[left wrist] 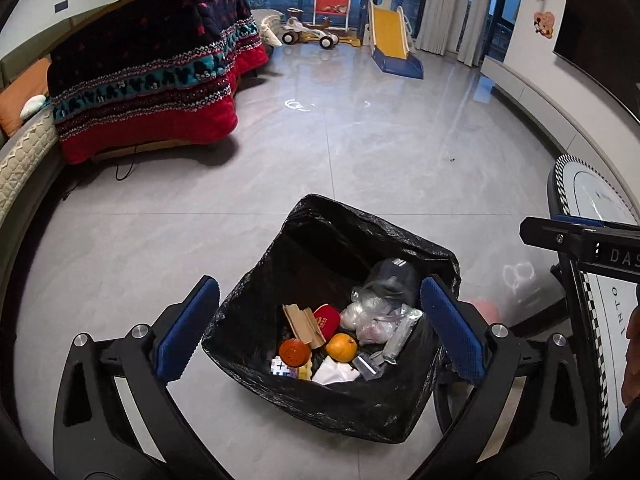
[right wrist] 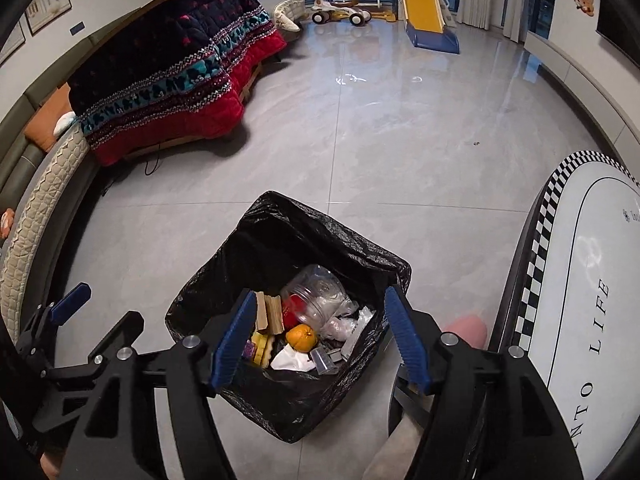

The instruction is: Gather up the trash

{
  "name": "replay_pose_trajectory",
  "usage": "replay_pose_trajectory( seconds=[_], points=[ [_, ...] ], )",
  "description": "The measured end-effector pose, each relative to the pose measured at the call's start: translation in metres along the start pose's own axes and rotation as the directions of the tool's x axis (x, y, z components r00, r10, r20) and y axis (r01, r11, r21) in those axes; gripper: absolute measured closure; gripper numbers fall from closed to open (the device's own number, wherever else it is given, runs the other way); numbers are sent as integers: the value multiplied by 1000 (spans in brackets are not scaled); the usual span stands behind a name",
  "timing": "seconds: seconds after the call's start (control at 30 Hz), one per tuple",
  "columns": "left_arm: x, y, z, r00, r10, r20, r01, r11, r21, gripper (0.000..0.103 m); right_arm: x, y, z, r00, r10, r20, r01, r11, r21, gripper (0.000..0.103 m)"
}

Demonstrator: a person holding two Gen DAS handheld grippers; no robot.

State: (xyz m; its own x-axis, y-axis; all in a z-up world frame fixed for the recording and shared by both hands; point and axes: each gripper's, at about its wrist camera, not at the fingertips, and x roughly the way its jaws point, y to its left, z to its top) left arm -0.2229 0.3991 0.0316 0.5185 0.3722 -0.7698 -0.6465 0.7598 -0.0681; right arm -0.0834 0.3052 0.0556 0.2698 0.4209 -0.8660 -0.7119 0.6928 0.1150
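Observation:
A bin lined with a black bag (left wrist: 340,244) (right wrist: 280,220) stands on the grey tile floor. Inside lie an orange (left wrist: 341,347) (right wrist: 301,337), cardboard pieces (left wrist: 300,324) (right wrist: 272,312), a white tissue (left wrist: 334,374) (right wrist: 290,358) and a clear plastic jar (left wrist: 386,280) (right wrist: 316,292) on top, slightly blurred. My left gripper (left wrist: 320,328) hangs open above the bin mouth with nothing between its blue pads. Also over the bin, my right gripper (right wrist: 322,340) is open and empty. The left gripper's blue fingertip (right wrist: 70,300) shows at the left edge of the right wrist view.
A low table under a red and navy blanket (left wrist: 152,72) (right wrist: 168,68) stands at left, beside a sofa (left wrist: 20,168). A white oval table with a checkered rim (right wrist: 580,280) is close on the right. A pink object (right wrist: 466,330) lies beside the bin. A toy slide (left wrist: 390,40) stands far back.

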Motion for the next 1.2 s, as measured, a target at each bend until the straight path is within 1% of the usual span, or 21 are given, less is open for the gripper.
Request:
replay_pose_trajectory(
  seconds=[0.1,0.3,0.47,0.5,0.57,0.87,1.2],
  points=[
    [-2,2,-1,1000,-24,9,24,1000,-11,6,-7,-3,-2,1000,-6,24,6,1000,-1,36],
    [-11,-13,-5,999,-45,24,45,999,19,6,-23,-11,-7,998,-14,66,14,1000,0,36],
    [-19,-23,-2,998,-53,36,51,998,34,6,-42,-23,-16,995,-2,99,1,1000,14,35],
    [-22,-25,-2,998,-57,41,56,998,37,6,-46,-25,-18,994,0,107,-1,1000,16,35],
    [-27,-30,-1,997,-64,50,62,997,44,6,-54,-28,-22,992,-3,125,1,1000,21,30],
    [-51,-73,2,988,-127,85,117,987,111,6,-96,-54,-46,979,-46,199,37,998,46,27],
    [-66,-127,1,973,-217,84,196,959,207,6,-132,-99,-76,963,-113,247,81,988,134,23]
  ],
)
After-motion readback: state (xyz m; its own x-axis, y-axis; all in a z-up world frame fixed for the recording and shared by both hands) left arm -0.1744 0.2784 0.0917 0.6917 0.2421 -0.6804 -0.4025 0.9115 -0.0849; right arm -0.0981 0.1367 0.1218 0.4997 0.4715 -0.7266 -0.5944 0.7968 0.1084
